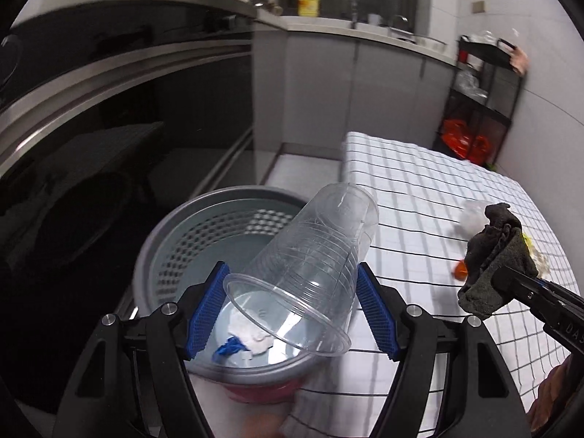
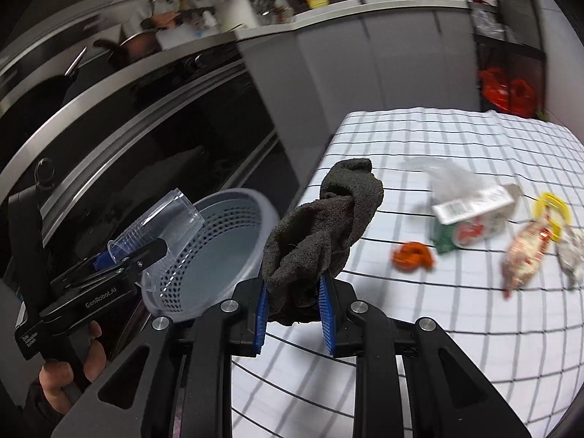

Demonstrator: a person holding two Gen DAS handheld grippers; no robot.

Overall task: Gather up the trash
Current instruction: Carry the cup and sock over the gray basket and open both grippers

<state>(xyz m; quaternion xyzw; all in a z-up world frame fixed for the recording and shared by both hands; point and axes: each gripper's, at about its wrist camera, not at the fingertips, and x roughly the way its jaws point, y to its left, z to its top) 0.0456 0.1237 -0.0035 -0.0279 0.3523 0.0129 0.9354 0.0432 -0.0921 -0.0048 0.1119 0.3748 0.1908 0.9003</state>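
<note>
A: L side, what's it got?

B: Left gripper is clenched on a clear plastic cup, blue pads on both sides of it. The cup lies tilted, rim toward the cam, base pointing to 1 o'clock. It hangs over the grey perforated bin.

A: Anything in the bin?

B: Yes, a blue scrap and some white paper on the bottom, seen thru the cup's rim.

A: R side?

B: Right gripper is clamped on a dark grey sock, which is bunched up and sticks up from betw. the pads. From the right cam the bin sits at 10 o'clock of the sock, just off the table's edge.

A: What's left on the table?

B: On the checked tablecloth: an orange scrap at 3 o'clock of the sock, then a carton w/ a crumpled clear bag behind it, a yellow ring, a red-and-white wrapper and a white wad at far right. All blurred.

A: Person visible?

B: Just a hand on the left tool's grip, at 8 o'clock in the right cam.
</note>
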